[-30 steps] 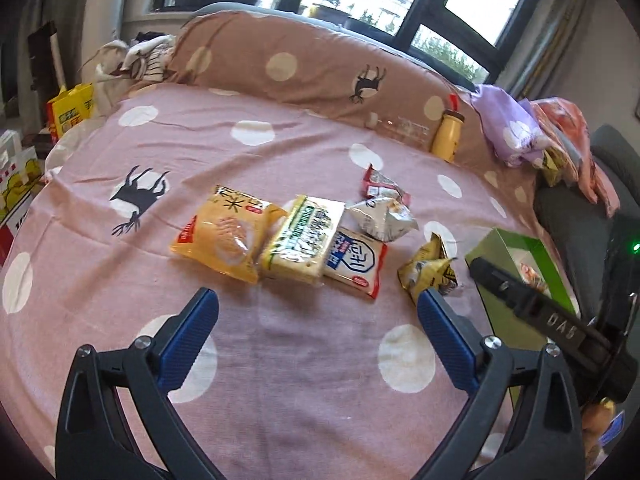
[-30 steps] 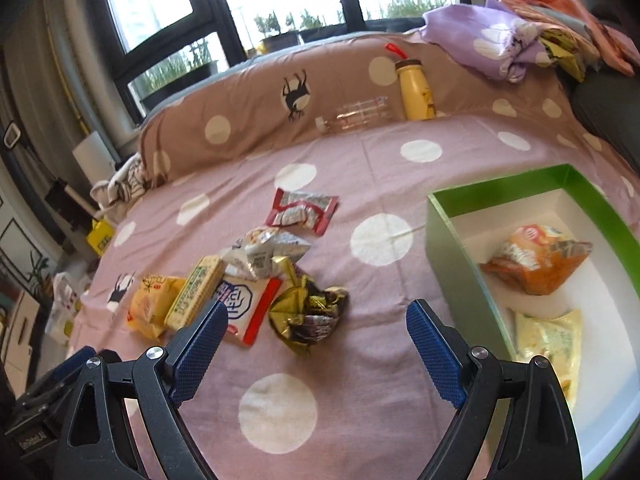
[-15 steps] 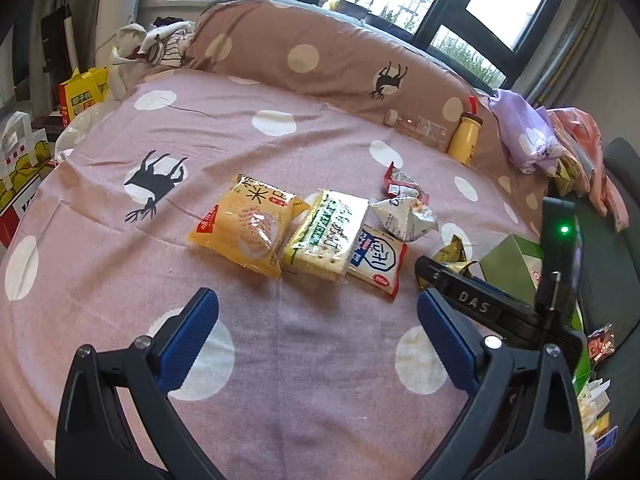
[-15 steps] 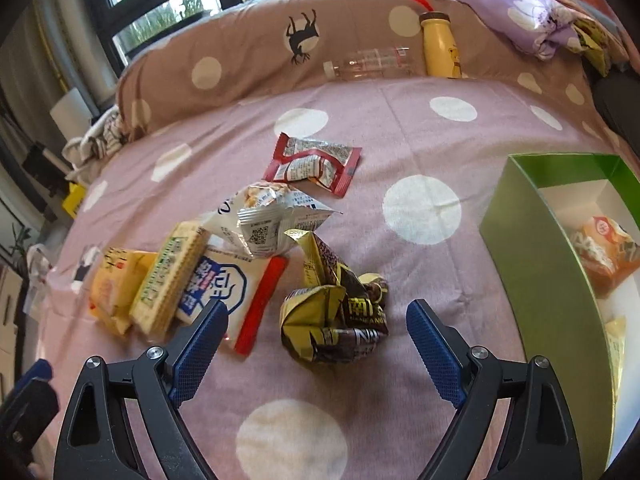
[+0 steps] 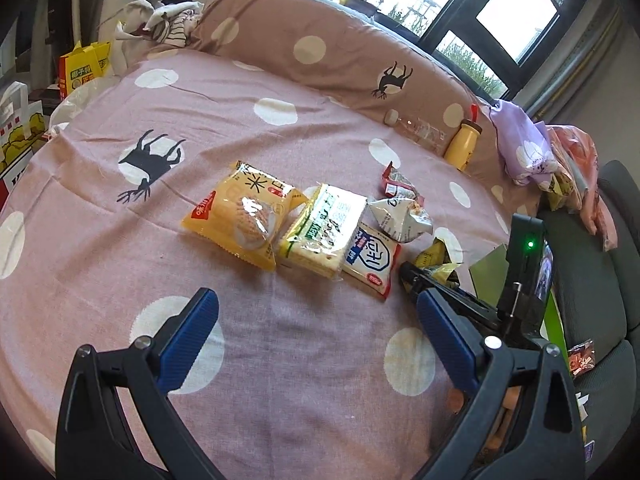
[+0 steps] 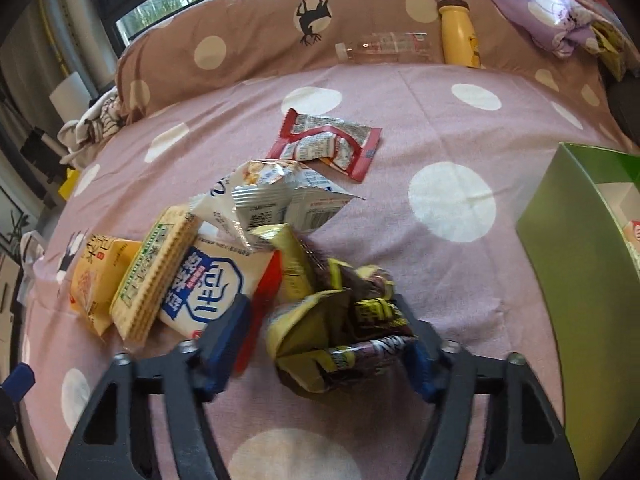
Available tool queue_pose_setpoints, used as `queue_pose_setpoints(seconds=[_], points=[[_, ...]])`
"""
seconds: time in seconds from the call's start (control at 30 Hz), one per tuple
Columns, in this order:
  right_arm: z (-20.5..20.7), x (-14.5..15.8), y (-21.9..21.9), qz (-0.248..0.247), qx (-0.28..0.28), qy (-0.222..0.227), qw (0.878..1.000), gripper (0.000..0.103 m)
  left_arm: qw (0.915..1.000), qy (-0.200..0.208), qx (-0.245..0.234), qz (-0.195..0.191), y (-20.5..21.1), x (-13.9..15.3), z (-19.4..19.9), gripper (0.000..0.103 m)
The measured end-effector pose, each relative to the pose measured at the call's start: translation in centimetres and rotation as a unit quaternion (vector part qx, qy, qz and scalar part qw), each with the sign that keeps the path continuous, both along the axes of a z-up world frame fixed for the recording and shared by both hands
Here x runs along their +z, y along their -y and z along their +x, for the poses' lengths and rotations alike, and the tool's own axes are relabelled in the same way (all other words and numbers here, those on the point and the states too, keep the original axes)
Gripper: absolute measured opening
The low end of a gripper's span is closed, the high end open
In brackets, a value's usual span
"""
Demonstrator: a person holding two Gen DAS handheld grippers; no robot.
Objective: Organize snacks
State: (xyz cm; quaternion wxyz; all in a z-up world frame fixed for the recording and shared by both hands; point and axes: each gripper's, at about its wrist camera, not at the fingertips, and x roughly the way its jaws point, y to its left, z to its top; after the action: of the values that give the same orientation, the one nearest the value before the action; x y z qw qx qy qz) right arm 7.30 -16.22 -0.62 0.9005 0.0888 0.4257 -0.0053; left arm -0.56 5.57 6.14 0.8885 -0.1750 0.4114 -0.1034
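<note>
Two jaws just closed, crumpled yellow snack bag [image 6: 340, 332] between them (pinched), right gripper [image 6: 324, 340].

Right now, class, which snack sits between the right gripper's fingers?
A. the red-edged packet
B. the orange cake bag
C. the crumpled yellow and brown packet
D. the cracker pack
C: the right gripper has just been closing around the crumpled yellow and brown packet, the blue pads at its sides.
</note>
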Motion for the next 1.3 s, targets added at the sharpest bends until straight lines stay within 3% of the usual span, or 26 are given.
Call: queue_pose_setpoints(seconds=[0.4,0.6,0.97,1.17,1.3], points=[[-3.4,2.8,-0.3,0.029,0.032,0.012,0.999,0.049,1.0000,-0.002,0.000,0.004,-0.2,0.0,0.0,0.100],[-6.0,2.9,-0.9,0.065,0.090,-0.027,0.993,0.049,0.9999,-0.006,0.008,-0.003,-0.8,0.0,0.2,0.100],[-6.2,0.5,-3.4,0.050,0.131,-0.104,0.985,0.049,0.9997,-0.017,0.011,0.012,-0.7,-0.6,0.4,0.100],[-6.4,1.6,-1.5,0.080,0.115,-0.080,0.987,0.072,0.9996,-0.025,0.006,0.010,-0.4,-0.8,0.4,0.100],[-6.6,2.2,0.1,0.113,0.098,-0.070,0.986,0.072,0.9993,-0.033,-0.015,0.000,0.4,-1.1,0.3,0.100]])
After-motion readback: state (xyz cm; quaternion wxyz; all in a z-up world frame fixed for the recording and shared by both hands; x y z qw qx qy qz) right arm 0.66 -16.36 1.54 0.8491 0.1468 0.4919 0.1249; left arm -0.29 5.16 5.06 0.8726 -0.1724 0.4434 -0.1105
